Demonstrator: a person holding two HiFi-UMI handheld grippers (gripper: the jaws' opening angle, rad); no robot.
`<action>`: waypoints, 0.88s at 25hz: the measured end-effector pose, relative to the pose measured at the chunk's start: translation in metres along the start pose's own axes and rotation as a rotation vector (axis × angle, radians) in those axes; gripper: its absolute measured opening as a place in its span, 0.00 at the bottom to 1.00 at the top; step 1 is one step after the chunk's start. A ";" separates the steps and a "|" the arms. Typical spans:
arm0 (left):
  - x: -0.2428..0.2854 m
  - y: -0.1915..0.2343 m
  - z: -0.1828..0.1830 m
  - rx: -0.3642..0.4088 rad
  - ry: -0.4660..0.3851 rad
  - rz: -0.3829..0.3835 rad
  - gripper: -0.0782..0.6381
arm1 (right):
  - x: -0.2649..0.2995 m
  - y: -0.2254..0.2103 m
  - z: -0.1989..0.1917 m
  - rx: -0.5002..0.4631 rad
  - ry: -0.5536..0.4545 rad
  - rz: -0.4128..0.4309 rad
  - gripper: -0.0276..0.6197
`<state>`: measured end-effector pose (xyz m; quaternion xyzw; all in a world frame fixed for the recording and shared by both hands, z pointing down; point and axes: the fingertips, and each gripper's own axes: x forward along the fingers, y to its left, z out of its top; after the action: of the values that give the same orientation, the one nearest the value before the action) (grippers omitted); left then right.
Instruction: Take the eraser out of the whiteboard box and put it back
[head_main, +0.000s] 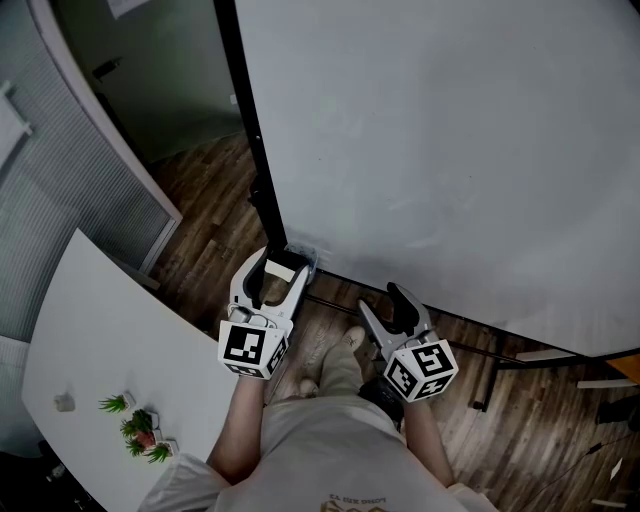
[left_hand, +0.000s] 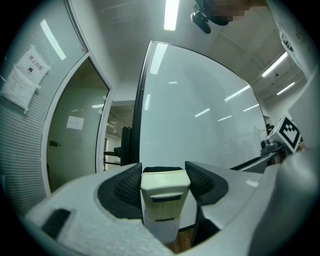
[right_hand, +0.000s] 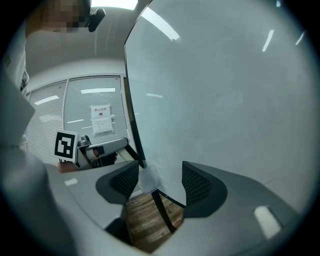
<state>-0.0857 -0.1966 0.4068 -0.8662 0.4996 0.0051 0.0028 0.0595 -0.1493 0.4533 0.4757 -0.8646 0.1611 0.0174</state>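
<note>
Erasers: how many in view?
1. The eraser is clamped in the left gripper, near the whiteboard's lower corner. The right gripper is empty. The whiteboard box interior isn't visible, so another may be hidden.

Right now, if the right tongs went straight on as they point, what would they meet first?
Most likely the whiteboard, near its bottom edge; the right tongs face it, depth unclear.

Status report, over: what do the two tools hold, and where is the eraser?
Left tool shut on eraser. Right tool open, empty. Eraser at the whiteboard box, in or out unclear. No obstacle seen.
</note>
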 end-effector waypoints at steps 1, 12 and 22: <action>0.000 0.000 -0.001 0.001 0.002 0.000 0.48 | 0.001 0.000 0.000 0.001 0.001 0.000 0.47; 0.010 0.002 -0.015 -0.008 0.037 -0.010 0.48 | 0.006 -0.006 -0.006 0.016 0.019 -0.003 0.47; 0.016 0.004 -0.028 -0.019 0.064 -0.021 0.48 | 0.012 -0.009 -0.009 0.028 0.031 -0.003 0.46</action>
<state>-0.0806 -0.2127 0.4347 -0.8712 0.4902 -0.0178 -0.0215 0.0591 -0.1608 0.4661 0.4744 -0.8613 0.1805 0.0245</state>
